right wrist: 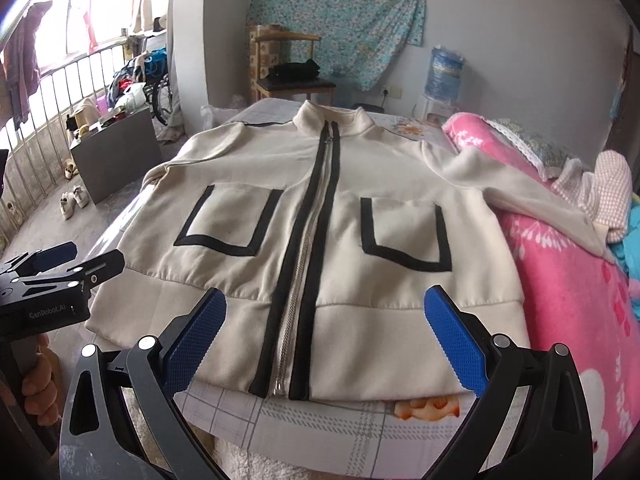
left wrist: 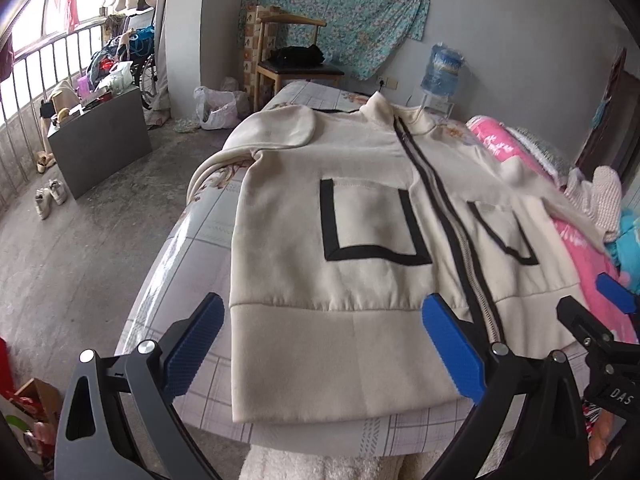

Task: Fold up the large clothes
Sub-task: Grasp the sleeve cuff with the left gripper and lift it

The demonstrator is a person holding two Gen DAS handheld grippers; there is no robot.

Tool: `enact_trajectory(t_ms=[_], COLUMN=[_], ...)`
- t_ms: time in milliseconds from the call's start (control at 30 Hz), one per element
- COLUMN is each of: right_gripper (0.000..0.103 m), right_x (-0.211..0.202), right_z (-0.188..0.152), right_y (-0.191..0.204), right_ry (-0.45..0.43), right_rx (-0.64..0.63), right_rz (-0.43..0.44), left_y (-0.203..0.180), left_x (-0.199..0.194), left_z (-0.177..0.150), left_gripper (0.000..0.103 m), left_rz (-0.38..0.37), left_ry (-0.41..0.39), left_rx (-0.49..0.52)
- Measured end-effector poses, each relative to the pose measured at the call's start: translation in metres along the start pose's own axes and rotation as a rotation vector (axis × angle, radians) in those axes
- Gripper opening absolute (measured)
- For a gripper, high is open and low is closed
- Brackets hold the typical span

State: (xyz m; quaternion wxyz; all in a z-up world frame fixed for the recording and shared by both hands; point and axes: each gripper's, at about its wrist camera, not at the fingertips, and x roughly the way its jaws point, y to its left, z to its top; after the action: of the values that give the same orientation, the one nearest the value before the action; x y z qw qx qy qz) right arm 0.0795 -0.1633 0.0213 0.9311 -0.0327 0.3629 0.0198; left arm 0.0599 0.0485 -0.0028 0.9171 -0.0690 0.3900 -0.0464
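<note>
A cream zip-up jacket (left wrist: 320, 280) with black trim and two black-outlined pockets lies flat, front up, on the bed; it also shows in the right wrist view (right wrist: 320, 220). Its left sleeve is folded across the upper chest; its right sleeve (right wrist: 520, 188) stretches over the pink blanket. My left gripper (left wrist: 324, 344) is open and empty, hovering over the left half of the hem. My right gripper (right wrist: 324, 344) is open and empty, hovering over the hem by the zipper (right wrist: 296, 288). Each gripper shows at the edge of the other's view: the right (left wrist: 612, 300), the left (right wrist: 60, 264).
The bed (left wrist: 192, 248) has a plaid sheet. A pink blanket (right wrist: 568, 280) and pillows lie at the right. A grey cabinet (left wrist: 100, 140) and shoes (left wrist: 50, 196) stand on the floor at the left, by a railing. A wooden chair (left wrist: 296, 64) and a water jug (left wrist: 442, 68) stand behind.
</note>
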Motion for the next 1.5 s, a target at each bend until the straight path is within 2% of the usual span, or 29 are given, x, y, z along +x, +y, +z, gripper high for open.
enact_trajectory(t_ms=[200, 333, 500, 600, 667, 700, 867, 1167, 1333, 1500], right_gripper=[0.095, 0.095, 0.095, 0.095, 0.094, 0.091, 0.08, 0.081, 0.08, 0.08], right_x=[0.031, 0.064, 0.11, 0.132, 0.14, 0.144, 0.16, 0.178, 0.178, 0.183], right_z=[0.036, 0.057, 0.074, 0.077, 0.077, 0.077, 0.071, 0.06, 0.06, 0.065], right_y=[0.02, 0.048, 0.079, 0.093, 0.098, 0.1, 0.107, 0.1, 0.101, 0.1], right_ry=[-0.012, 0.021, 0.095, 0.132, 0.149, 0.156, 0.203, 0.279, 0.282, 0.291], right_rx=[-0.03, -0.078, -0.126, -0.145, -0.152, -0.155, -0.17, -0.144, -0.135, -0.118], right_rz=[0.124, 0.21, 0.292, 0.315, 0.322, 0.325, 0.329, 0.305, 0.296, 0.287], left_y=[0.037, 0.088, 0.153, 0.195, 0.223, 0.235, 0.284, 0.317, 0.323, 0.322], left_x=[0.011, 0.026, 0.055, 0.085, 0.109, 0.12, 0.171, 0.222, 0.246, 0.275], left_z=[0.032, 0.06, 0.089, 0.096, 0.095, 0.093, 0.069, 0.033, 0.02, 0.009], left_gripper=[0.097, 0.097, 0.097, 0.097, 0.097, 0.096, 0.091, 0.091, 0.091, 0.091], left_rz=[-0.02, -0.115, -0.055, -0.039, -0.073, -0.094, -0.263, -0.603, -0.669, -0.705], left_ry=[-0.038, -0.026, -0.011, 0.047, 0.111, 0.146, 0.283, 0.35, 0.364, 0.434], left_rx=[-0.025, -0.167, -0.313, -0.407, -0.5, -0.552, -0.826, -1.256, -1.405, -1.479])
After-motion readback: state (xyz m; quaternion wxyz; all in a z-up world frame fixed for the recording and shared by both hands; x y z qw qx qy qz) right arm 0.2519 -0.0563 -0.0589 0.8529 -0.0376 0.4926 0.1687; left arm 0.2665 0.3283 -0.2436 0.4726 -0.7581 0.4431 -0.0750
